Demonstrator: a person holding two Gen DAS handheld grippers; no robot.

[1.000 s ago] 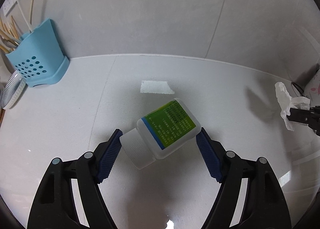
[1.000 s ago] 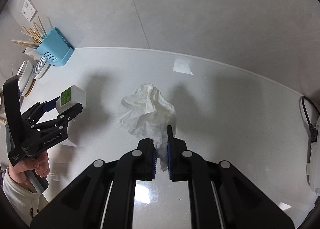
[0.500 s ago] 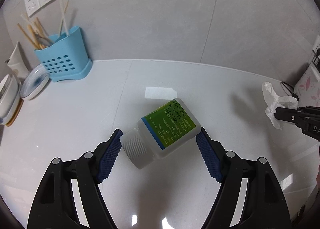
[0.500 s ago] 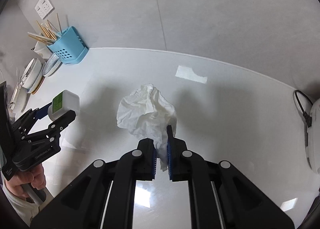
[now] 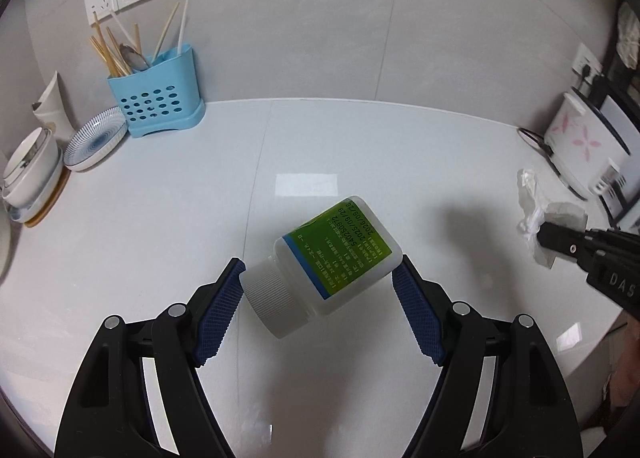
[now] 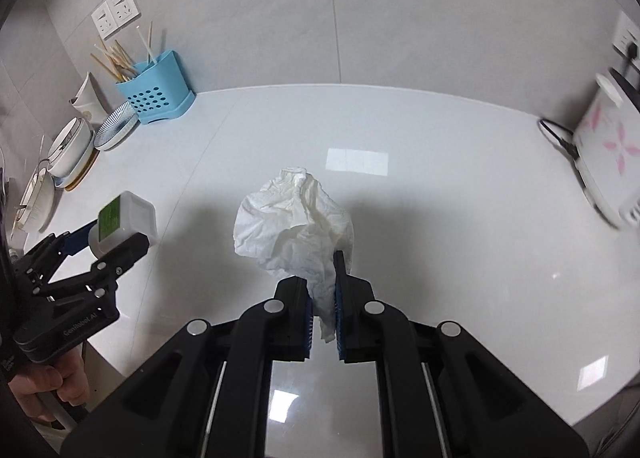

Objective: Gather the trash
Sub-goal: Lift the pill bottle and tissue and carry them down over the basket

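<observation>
A: Left gripper (image 5: 318, 290) clamped wide across a white bottle (image 5: 332, 266), cap pressed on the pad at 9 o'clock, base on the pad at 3 o'clock. Long axis tilted, cap end low toward 8 o'clock, base high toward 2 o'clock. Bottle clear of the surface (image 5: 160, 226), shadow beneath.

B: And the right gripper (image 6: 321, 310)?

A: Nearly closed, pinching the lower tail of a crumpled tissue (image 6: 296, 222). Bulk of the tissue billowing past the tips toward 12 o'clock, also off the surface. Seen from the left wrist view, that tissue at 3 o'clock, well apart from the bottle.

B: Any bin in view?

A: None. Only a blue cutlery holder (image 5: 154, 98) against the wall at 10 o'clock, a striped dish (image 5: 94, 142) and stacked bowls (image 5: 30, 174) beside it, a white appliance with pink flowers (image 5: 584, 142) far out at 2 o'clock.

B: Nothing left to pick up, then?

A: No other loose trash visible on the surface. Both pieces already in hand, so likely a carry toward a bin somewhere out of sight. Neither hand judged nearer without seeing it.

B: Risks?

A: Bottle held end to end on a slant, so prone to pivoting or slipping if the grip loosens. Tissue held by a thin tail, prone to tearing loose.
</observation>
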